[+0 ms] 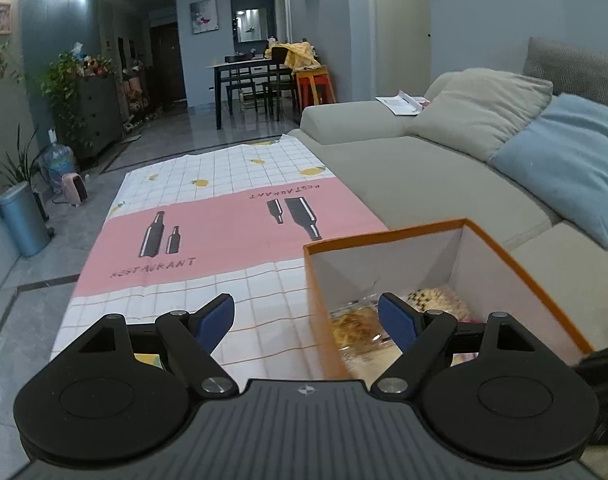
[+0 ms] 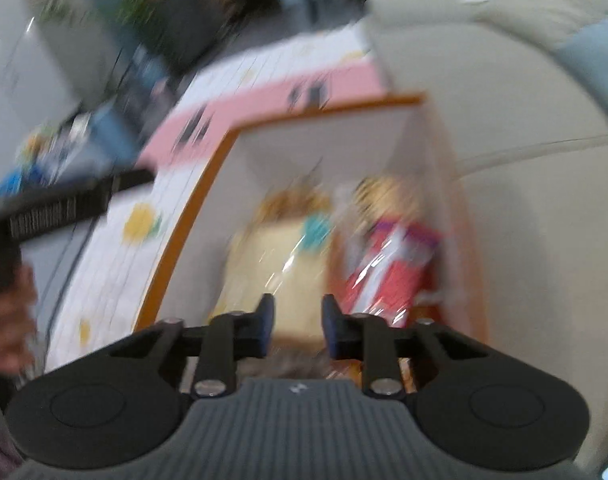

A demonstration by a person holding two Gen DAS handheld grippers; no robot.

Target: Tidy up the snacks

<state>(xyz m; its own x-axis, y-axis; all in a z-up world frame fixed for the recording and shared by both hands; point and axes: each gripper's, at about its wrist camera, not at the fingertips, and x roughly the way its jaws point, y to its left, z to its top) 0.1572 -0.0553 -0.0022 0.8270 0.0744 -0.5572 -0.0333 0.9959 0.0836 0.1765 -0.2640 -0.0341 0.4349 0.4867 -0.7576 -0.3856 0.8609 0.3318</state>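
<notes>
Orange-rimmed box (image 1: 456,256) sits at the worktop (image 1: 223,220) edge nearest the sofa (image 1: 404,168), white inside, open top. Snacks are already in it: a clear bag of yellowish crisps (image 1: 356,328) against the left wall, a pale speckled pack (image 1: 436,296) toward the right. The right wrist view is badly smeared, but shows a cream-coloured pack (image 2: 279,264) and a red-and-purple pack (image 2: 388,272) side by side on the box floor.

Left gripper (image 1: 306,318): jaws spread wide, nothing between them, straddling the box's near-left wall. Right gripper (image 2: 297,326): jaws parted by a modest gap, empty, poised over the box interior.

Handling, as a guess: film bags, light, soft, slippery, contents brittle. Take them by the crimped seam or a flat end, not across the belly, with gentle squeeze. The box looks like thin card; the wall could flex if nudged.
</notes>
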